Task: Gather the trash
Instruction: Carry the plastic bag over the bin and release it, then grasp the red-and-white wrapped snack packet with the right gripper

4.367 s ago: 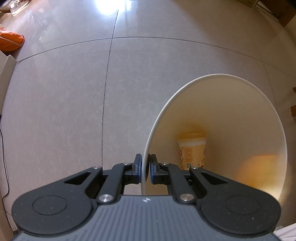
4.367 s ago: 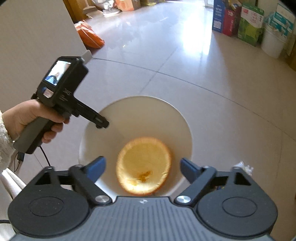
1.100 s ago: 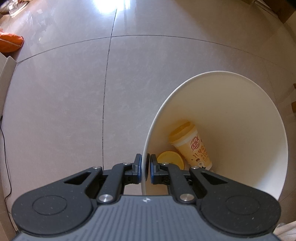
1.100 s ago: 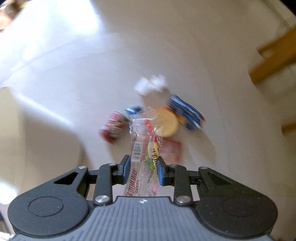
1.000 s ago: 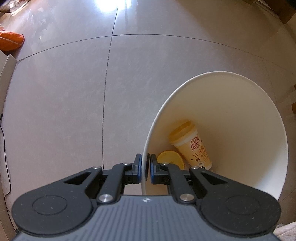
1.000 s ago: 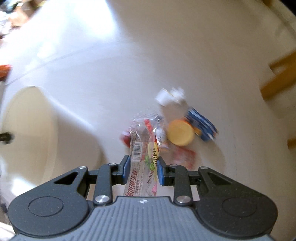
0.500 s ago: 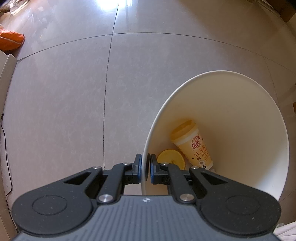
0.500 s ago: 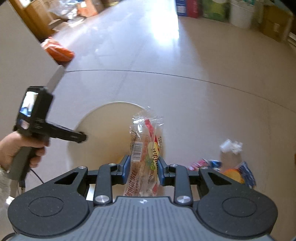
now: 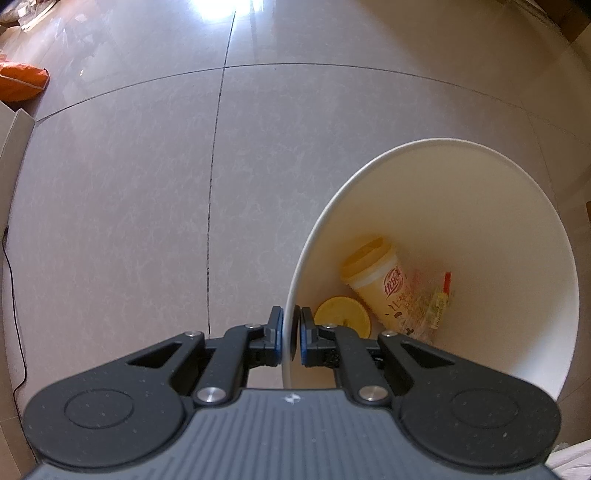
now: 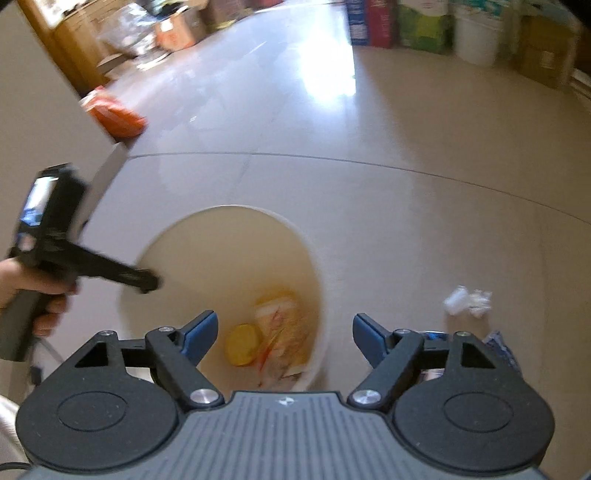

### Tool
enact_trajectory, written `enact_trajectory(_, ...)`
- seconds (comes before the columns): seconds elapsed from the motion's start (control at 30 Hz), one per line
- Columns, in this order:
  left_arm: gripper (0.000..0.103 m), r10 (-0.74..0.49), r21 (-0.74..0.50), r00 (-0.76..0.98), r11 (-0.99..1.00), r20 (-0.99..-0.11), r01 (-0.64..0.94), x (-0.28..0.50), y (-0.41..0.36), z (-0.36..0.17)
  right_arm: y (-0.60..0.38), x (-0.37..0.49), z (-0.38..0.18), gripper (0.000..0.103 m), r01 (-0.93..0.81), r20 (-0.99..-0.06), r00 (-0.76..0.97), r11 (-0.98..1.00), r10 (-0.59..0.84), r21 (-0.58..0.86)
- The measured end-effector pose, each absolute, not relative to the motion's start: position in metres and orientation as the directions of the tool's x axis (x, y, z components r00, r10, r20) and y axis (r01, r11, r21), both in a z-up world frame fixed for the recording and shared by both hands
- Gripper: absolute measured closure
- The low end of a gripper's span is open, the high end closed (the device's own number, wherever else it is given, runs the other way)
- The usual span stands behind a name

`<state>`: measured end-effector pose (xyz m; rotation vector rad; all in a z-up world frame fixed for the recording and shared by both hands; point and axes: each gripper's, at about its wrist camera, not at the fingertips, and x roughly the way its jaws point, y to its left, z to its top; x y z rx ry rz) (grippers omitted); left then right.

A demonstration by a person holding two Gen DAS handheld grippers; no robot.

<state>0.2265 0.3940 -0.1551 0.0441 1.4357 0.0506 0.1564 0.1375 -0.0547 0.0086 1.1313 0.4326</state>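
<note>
My left gripper (image 9: 289,334) is shut on the rim of the white bin (image 9: 480,206), pointing straight down. In the bin lie a yellow cup (image 9: 380,284), a yellow lid (image 9: 341,315) and a clear snack wrapper (image 9: 434,304). In the right wrist view my right gripper (image 10: 283,338) hovers over the white bin (image 10: 221,251); its jaws are opening and nothing is between them. The clear snack wrapper (image 10: 284,332) lies below on the yellow cup (image 10: 275,299), beside the yellow lid (image 10: 242,343). A hand holds the left gripper (image 10: 146,282) at the bin's left rim.
On the tiled floor right of the bin lie a crumpled white paper (image 10: 467,301) and a blue wrapper (image 10: 500,349). An orange bag (image 10: 114,112) lies far left. Boxes and a white bucket (image 10: 474,35) line the far wall. A black cable (image 9: 14,325) runs along the left edge.
My right gripper carried the clear wrapper from the floor pile to above the bin, then spread its jaws; the wrapper now lies inside the bin. The left gripper has kept still on the rim.
</note>
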Motion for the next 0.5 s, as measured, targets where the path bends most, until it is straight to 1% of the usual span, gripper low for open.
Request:
enact_trajectory(0.1,0.096,0.074,0.075,0.131,0.997,-0.989,0.0,0.227,0.39,-0.155,0.113,0.157,-0.071,0.019,-0.279,-0.883,0.371,0.942,0.287,0.188)
enact_trajectory(0.3,0.096,0.076,0.076,0.131,0.997,-0.988,-0.006,0.227,0.389,-0.156,0.064,0.158,-0.111,0.019,-0.147,-0.909,0.347,0.971,0.229,0.189)
enact_trajectory(0.5,0.096,0.063,0.061,0.126,0.998,-0.99,-0.02,0.229,0.393,-0.155,0.029,0.167,-0.169,0.018,-0.083,-0.936,0.33,0.992,0.121,0.099)
